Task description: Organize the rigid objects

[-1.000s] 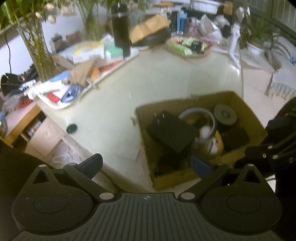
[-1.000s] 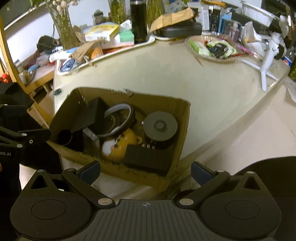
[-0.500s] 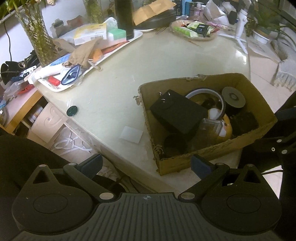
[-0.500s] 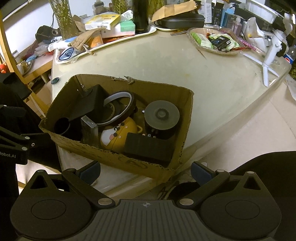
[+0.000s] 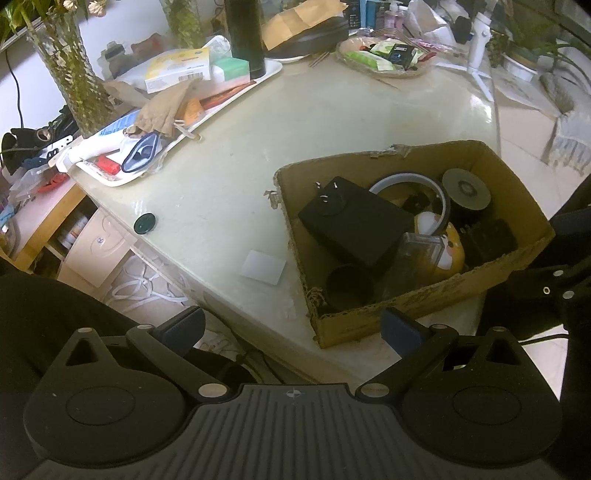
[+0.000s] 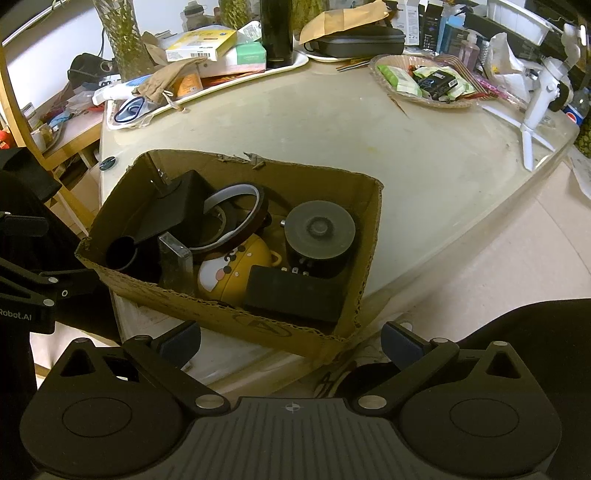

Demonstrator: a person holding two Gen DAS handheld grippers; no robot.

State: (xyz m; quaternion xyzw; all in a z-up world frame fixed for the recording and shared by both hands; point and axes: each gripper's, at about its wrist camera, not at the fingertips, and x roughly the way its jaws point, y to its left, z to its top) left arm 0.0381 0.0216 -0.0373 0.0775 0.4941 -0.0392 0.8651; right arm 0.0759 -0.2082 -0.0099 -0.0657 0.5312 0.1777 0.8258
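A cardboard box (image 5: 424,299) sits at the near edge of the pale table; it also shows in the right wrist view (image 6: 229,314). Inside lie a black box (image 5: 354,225), a tape ring (image 5: 406,184), a yellow toy (image 6: 236,273), a grey-topped black cylinder (image 6: 319,230), a clear case (image 6: 175,258), a black cup (image 5: 349,286) and a flat black block (image 6: 295,297). My left gripper (image 5: 291,328) is open and empty, held back from the box's left front. My right gripper (image 6: 290,339) is open and empty, just in front of the box.
A white tray (image 5: 236,92) of clutter with a black bottle (image 5: 245,33) stands at the back left. A basket of packets (image 6: 424,81) and a white tripod (image 6: 535,110) stand at the back right. A dark cap (image 5: 144,223) and a white card (image 5: 263,266) lie on the table.
Both grippers have pulled back and up from the box, so more of the table and box shows. Both stay open and empty.
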